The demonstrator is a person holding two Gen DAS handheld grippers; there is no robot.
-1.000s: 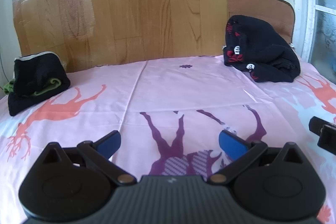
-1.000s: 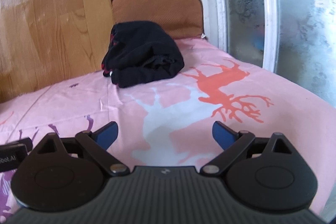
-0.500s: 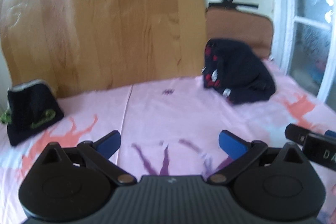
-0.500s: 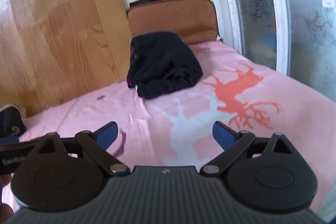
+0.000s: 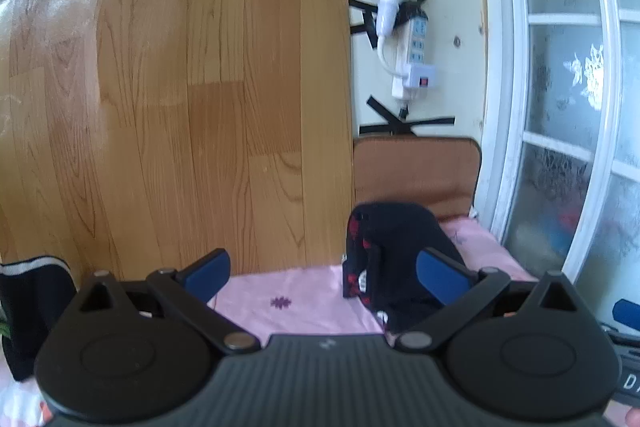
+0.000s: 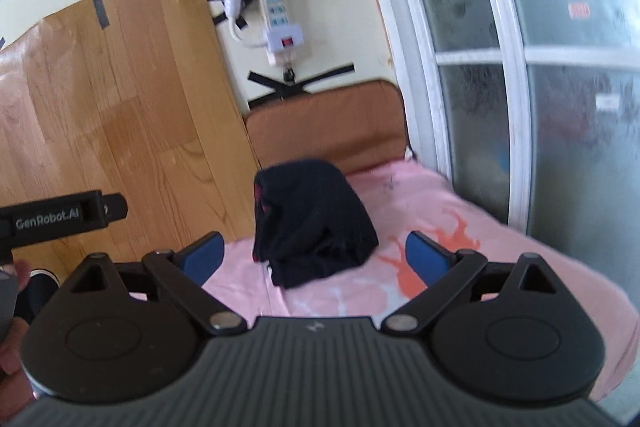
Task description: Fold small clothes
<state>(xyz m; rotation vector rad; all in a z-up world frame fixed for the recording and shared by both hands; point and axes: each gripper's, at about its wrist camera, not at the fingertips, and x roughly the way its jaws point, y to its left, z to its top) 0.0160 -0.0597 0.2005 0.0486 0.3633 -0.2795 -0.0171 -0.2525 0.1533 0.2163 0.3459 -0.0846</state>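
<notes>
"GenRobot.AI" in white on the black left hand-held gripper (image 6: 60, 221)

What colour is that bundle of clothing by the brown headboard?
Black crumpled clothing bundle with small red and white markings, clearest in the left wrist view.

We cannot make out the red and white pattern on the dark garment (image 5: 384, 251) at the far right of the bed; the left gripper's (image 5: 322, 271) right finger (image 5: 442, 277) covers its near right part. In the right wrist view the same garment (image 6: 312, 227) is blurred, and its folds do not read. At the far left, the second dark garment (image 5: 30, 307) is cut off by the picture's edge and partly hidden behind the gripper body. The right gripper's tip (image 5: 628, 311) only peeks in at the right edge. Lettering on the pink sheet's (image 6: 416, 203) small marks is too small to tell.
</notes>
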